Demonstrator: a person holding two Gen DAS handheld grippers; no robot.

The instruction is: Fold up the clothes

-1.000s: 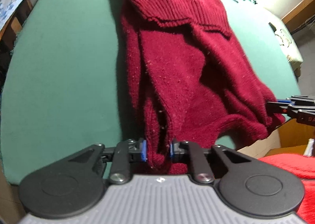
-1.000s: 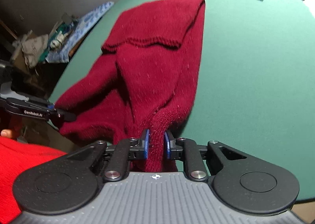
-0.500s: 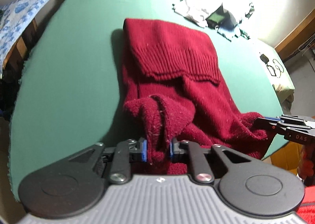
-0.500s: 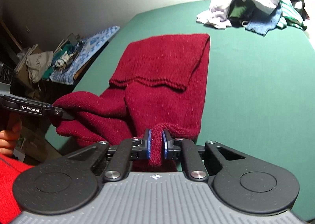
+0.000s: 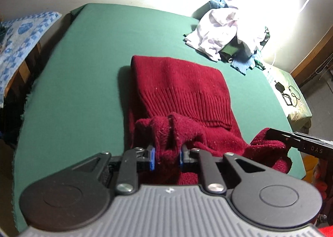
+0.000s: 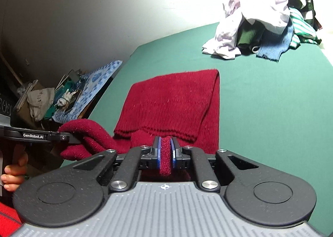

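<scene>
A dark red knitted sweater (image 5: 181,91) lies partly folded on the green table (image 5: 83,70); it also shows in the right wrist view (image 6: 172,101). My left gripper (image 5: 166,156) is shut on a bunched near edge of the sweater and lifts it over the ribbed hem. My right gripper (image 6: 165,153) is shut on another near edge of the sweater. The right gripper shows at the right of the left wrist view (image 5: 299,141), the left gripper at the left of the right wrist view (image 6: 41,135), each with red cloth in it.
A pile of unfolded clothes (image 5: 229,33) lies at the table's far right, also in the right wrist view (image 6: 266,18). A blue patterned cloth (image 5: 18,41) and clutter (image 6: 52,99) lie left of the table. A charger with cable (image 5: 287,93) lies on a side surface.
Both grippers have lifted the sweater's near edge off the table front and carried it forward over the garment. The hanging part now lies bunched on the table.
</scene>
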